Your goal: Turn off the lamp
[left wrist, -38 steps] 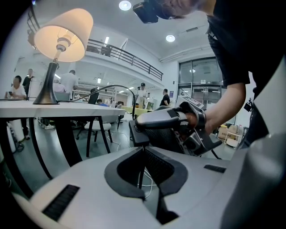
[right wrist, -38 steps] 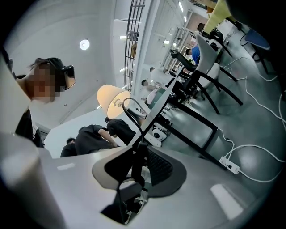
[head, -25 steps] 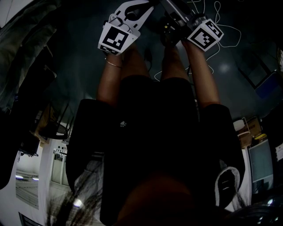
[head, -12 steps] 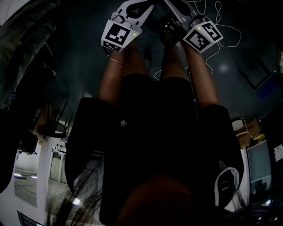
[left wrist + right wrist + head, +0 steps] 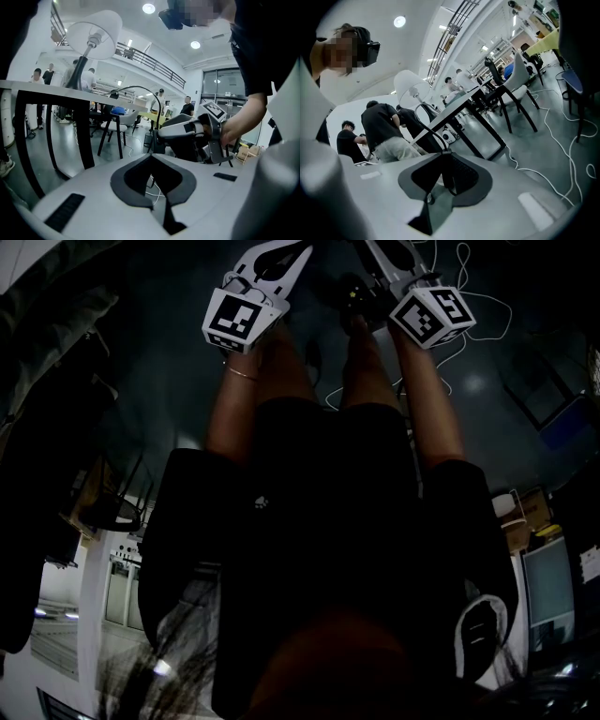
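1. While the person looks down past a dark torso, the left gripper (image 5: 286, 257) shows at the upper left of the head view. Its marker cube sits nearest the wrist, which wears a thin bracelet (image 5: 242, 374).
2. Seen from the left gripper view, the lamp (image 5: 93, 29) is farthest left. It stands on a table (image 5: 47, 86) with black legs, its white shade tilted, above and well apart from both grippers. Whether it is lit cannot be told.
3. The left gripper (image 5: 150, 157) is clenched on nothing. Its tips meet, and through the hollow behind them only floor and a white cable (image 5: 152, 187) show.
4. A black cord (image 5: 140, 88) rises from the tabletop, arches to the right and drops to the tips of the right gripper (image 5: 162, 134). That gripper is held in a hand (image 5: 234, 133) just beside the left one.
5. In the right gripper view the right gripper (image 5: 440, 153) is grasping that cord (image 5: 429, 122). The cord enters where the tips come together and runs down through the hollow between the pads.
6. In that same view, people (image 5: 386, 126) stand at the left and the lamp (image 5: 408, 86) sits on the table (image 5: 454, 110) just above the jaws. Chairs (image 5: 513, 89) lie further right, and floor cables (image 5: 553, 140) trail at the far right.
7. At the upper right of the head view sits the right gripper (image 5: 389, 263), with more floor cables (image 5: 469, 306) beyond it.
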{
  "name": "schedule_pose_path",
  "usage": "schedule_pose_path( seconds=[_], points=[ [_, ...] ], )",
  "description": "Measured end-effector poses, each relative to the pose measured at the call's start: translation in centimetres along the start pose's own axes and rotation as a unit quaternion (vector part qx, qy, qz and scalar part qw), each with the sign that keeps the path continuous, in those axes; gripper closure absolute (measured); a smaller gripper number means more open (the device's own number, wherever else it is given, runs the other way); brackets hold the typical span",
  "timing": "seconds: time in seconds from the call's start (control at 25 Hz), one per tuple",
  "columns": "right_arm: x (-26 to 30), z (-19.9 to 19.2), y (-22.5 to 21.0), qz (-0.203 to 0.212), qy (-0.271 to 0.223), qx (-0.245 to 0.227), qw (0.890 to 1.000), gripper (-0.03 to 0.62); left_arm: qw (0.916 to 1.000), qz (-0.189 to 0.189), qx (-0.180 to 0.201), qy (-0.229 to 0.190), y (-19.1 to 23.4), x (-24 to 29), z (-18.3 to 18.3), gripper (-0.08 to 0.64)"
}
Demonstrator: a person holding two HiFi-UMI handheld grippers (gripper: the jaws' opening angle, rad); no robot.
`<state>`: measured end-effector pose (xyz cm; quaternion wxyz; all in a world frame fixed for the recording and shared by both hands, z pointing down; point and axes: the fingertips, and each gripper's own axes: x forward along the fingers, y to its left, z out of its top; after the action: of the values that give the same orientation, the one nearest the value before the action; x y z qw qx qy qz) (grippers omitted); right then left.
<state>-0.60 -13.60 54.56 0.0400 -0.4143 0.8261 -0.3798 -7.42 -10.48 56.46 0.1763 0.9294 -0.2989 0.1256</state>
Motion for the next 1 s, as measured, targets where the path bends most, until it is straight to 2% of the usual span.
schedule_pose_path(
  seconds=[0.6, 0.84, 1.0],
  points=[
    [0.9, -4.6, -2.1, -0.059, 0.058, -0.047, 0.995, 0.531, 0.9998, -0.006, -0.008, -0.015, -0.1, -1.2, 1.0, 0.554],
    [0.9, -4.8, -2.6, -0.071, 0.064, -0.066, 0.993, 0.529, 0.9997, 0.004, -0.013, -0.022, 0.4, -1.7, 1.6, 0.554],
    [0.9, -4.7, -2.4, -0.057, 0.059, -0.071, 0.994, 0.529, 0.9995, 0.004, -0.015, -0.027, 0.4, -1.5, 1.6, 0.554]
  ],
)
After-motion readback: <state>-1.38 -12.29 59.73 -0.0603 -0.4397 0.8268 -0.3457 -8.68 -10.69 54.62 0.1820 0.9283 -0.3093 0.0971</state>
